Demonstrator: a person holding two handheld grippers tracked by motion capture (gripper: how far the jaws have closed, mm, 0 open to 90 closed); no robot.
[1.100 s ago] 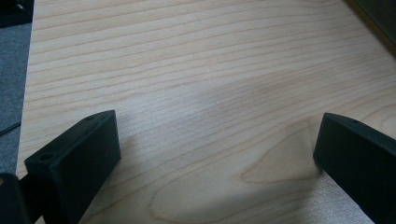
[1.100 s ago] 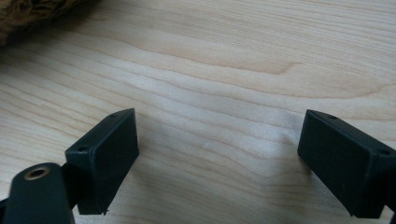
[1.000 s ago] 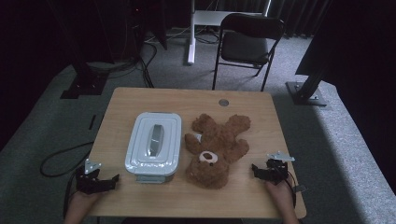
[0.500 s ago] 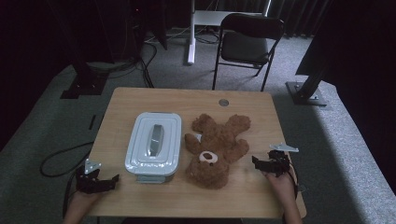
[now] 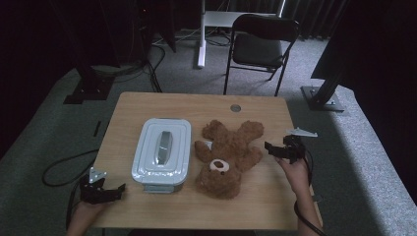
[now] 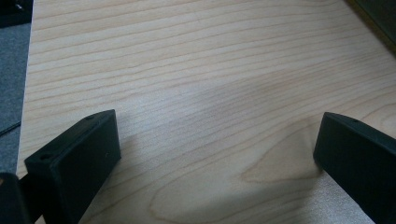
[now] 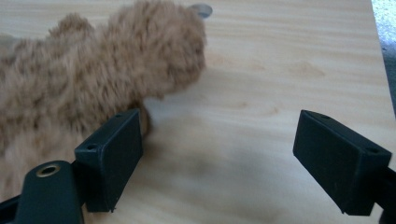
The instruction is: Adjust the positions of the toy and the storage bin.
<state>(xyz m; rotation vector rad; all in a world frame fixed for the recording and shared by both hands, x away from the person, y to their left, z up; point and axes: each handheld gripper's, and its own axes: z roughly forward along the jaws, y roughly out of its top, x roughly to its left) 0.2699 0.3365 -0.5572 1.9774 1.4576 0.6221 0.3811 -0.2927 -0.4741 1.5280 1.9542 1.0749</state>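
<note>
In the right gripper view the teddy bear [image 7: 93, 79] is soft with blur and cut off by the left and top edges, so only a furry limb and part of the body can be made out there; a small round grey disc [image 7: 201, 9] peeks from behind it at the top edge. The high view shows the whole bear [image 5: 227, 156]: brown, shaggy, lying flat at the centre of the frame with its pale muzzle toward the bottom and limbs spread. The right gripper [image 5: 275, 149] sits just beside its right-hand limb, jaws spread wide and holding nothing. At lower left the left gripper [image 5: 118, 189] is likewise wide apart over bare table [image 5: 147, 105], near a lidded white container [image 5: 161, 152].
</note>
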